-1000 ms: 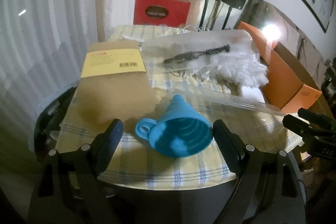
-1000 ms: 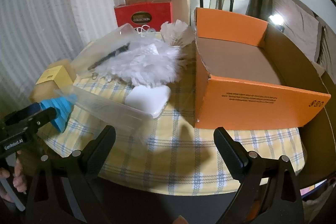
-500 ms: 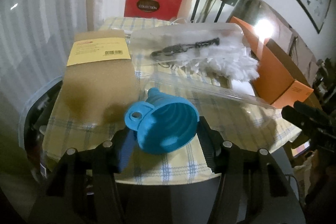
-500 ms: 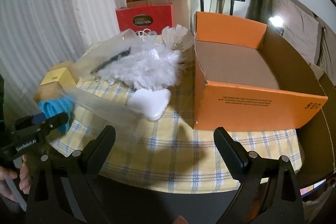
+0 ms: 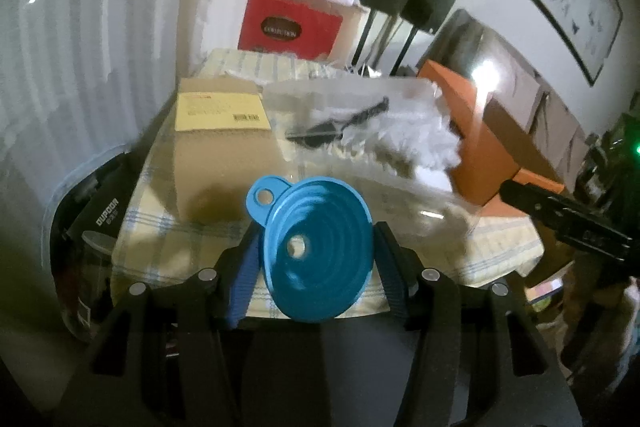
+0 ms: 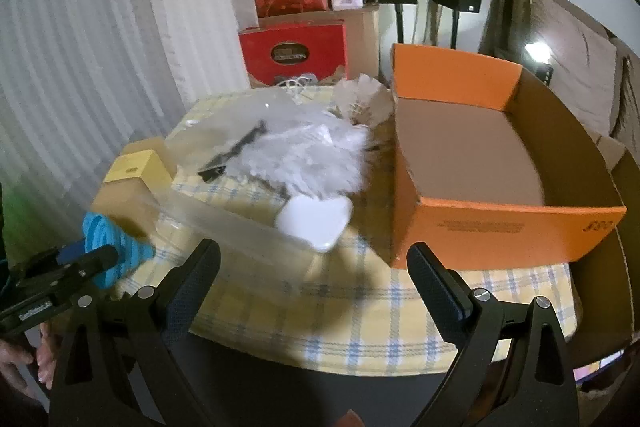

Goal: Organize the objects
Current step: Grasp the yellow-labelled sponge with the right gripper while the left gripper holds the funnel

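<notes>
Dim room lighting is leaving both fisheye views blurry, edges bending and darkening, while a lamp (image 5: 486,73) is glaring.

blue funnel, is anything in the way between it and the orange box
Yes. The funnel, held in the left claw, has the clear bag with a white duster and a white heart-shaped dish lying between it and the orange box.

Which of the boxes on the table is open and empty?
The orange box on the right: open-topped, bare inside. The brown box with the yellow label is closed.
</notes>
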The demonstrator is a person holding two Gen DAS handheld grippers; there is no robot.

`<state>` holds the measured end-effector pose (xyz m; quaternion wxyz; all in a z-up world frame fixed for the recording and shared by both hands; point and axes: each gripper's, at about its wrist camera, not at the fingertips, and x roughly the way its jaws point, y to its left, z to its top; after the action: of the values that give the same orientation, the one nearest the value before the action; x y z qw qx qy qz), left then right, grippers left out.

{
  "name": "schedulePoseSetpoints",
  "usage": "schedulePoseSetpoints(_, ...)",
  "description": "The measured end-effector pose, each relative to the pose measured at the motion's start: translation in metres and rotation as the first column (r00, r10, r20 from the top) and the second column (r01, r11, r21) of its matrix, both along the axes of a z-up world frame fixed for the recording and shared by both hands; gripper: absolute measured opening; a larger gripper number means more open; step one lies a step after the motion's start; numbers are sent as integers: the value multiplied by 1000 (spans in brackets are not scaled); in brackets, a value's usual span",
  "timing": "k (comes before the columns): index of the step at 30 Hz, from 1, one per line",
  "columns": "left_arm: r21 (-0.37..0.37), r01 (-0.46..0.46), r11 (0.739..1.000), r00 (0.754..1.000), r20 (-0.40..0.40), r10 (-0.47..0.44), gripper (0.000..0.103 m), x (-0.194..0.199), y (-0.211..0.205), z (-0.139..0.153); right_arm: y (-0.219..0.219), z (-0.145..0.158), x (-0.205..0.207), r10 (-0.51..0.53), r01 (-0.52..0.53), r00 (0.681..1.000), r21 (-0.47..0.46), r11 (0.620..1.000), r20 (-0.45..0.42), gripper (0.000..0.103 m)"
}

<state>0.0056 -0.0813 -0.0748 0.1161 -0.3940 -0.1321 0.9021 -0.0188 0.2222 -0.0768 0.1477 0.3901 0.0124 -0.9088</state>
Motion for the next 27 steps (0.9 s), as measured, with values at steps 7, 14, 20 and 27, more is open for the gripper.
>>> schedulePoseSetpoints(7, 11, -62, 998, 997, -38, 62, 51, 3, -24, 14, -27, 14, -13, 72, -72, 997, -31, 997, 1, 95)
schedulePoseSetpoints(14, 5, -141, 990, 988, -61, 141, 51, 7, -52, 24, -77, 16, -33, 177, -176, 984, -50, 983, 20, 96)
schedulePoseSetpoints(20, 1, -228, 974, 971, -70, 228, 51, 14, -82, 29, -127, 2, -56, 261, -252, 962, -108, 962, 78, 97)
schedulePoseSetpoints(27, -6, -292, 956, 954, -71, 291, 51, 19, -105, 30, -191, -19, -73, 324, -313, 937, -101, 945, 131, 101)
